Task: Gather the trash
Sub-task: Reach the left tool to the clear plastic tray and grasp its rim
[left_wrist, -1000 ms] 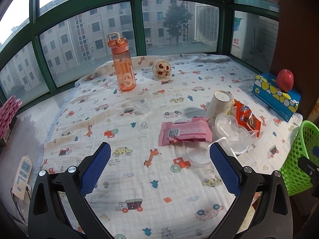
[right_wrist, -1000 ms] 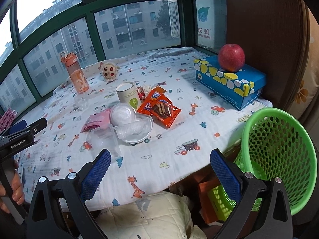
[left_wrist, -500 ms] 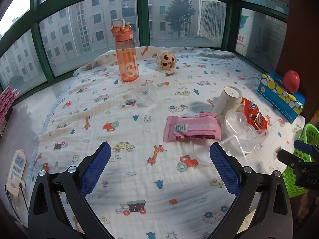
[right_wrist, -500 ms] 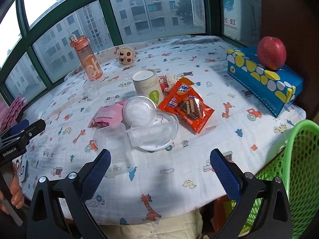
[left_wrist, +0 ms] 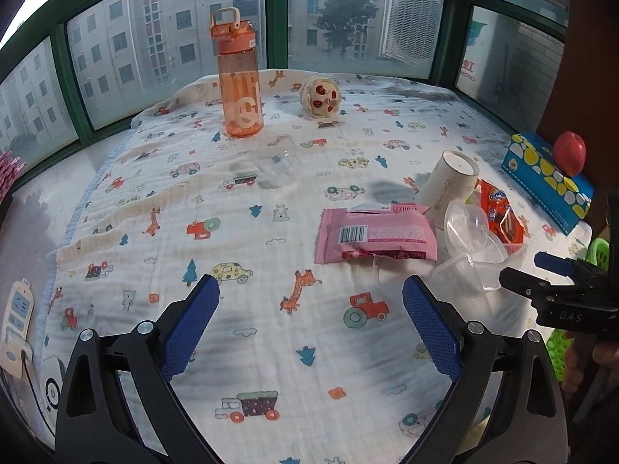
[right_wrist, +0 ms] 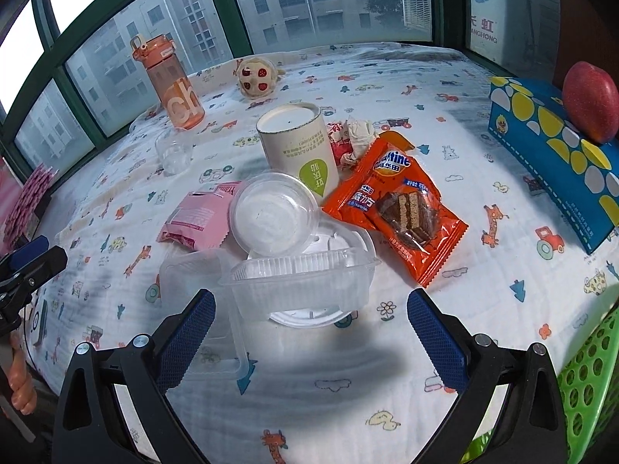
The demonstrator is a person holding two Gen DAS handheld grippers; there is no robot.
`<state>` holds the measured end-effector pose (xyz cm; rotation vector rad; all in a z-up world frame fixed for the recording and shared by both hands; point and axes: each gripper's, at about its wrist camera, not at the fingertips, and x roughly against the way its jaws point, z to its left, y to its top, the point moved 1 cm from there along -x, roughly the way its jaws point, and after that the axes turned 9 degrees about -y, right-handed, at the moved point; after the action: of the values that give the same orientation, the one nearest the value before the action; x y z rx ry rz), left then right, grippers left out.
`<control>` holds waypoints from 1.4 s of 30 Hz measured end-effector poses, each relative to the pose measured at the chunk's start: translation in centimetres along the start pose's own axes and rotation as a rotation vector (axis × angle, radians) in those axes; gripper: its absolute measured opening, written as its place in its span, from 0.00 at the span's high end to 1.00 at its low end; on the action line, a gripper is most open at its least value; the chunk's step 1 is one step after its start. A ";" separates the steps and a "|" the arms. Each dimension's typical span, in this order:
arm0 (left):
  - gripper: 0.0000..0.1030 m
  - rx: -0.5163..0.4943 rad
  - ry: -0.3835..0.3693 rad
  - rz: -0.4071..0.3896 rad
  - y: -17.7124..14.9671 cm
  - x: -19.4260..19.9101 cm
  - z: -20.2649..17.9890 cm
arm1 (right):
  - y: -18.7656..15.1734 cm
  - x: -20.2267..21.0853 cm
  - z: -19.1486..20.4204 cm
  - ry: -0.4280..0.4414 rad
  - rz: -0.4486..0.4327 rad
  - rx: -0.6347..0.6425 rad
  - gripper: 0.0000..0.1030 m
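A pile of trash lies on the patterned cloth: a pink wrapper (left_wrist: 377, 236) (right_wrist: 195, 218), an orange snack wrapper (right_wrist: 398, 205) (left_wrist: 501, 218), an upturned paper cup (right_wrist: 296, 149) (left_wrist: 448, 181), clear plastic containers (right_wrist: 301, 282) (left_wrist: 470, 232) and crumpled paper (right_wrist: 358, 137). My left gripper (left_wrist: 309, 321) is open and empty, short of the pink wrapper. My right gripper (right_wrist: 309, 328) is open and empty, its fingers on either side of the near clear container. A green basket (right_wrist: 588, 386) (left_wrist: 597, 251) hangs at the table's right edge.
An orange water bottle (left_wrist: 238, 77) (right_wrist: 172, 83), a round plush toy (left_wrist: 321, 96) (right_wrist: 255, 77) and a clear cup (left_wrist: 280, 158) (right_wrist: 174, 152) stand farther back. A blue tissue box (right_wrist: 553, 154) with a red apple (right_wrist: 590, 102) sits at the right. Windows lie beyond.
Both grippers have moved forward over the table toward the trash pile. The right gripper has left the basket side and now frames the clear containers. Both stay open.
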<state>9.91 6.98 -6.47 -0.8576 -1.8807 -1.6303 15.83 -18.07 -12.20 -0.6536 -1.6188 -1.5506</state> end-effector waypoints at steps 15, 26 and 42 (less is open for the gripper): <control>0.22 -0.008 -0.068 0.038 -0.2 -1.5 -0.8 | 0.9 -1.7 0.6 0.021 0.020 0.049 0.20; 0.29 -0.035 -0.161 0.073 -0.3 -2.5 -3.2 | 0.3 0.1 0.0 0.032 -0.010 0.005 0.21; 0.61 -0.025 -0.284 0.223 -1.8 -6.8 -7.0 | -2.8 7.2 -5.0 -0.031 -0.108 -0.130 0.21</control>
<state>12.99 -1.01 -11.56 -1.3182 -1.8692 -1.4595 10.45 -24.41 -8.24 -0.6724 -1.6092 -1.7432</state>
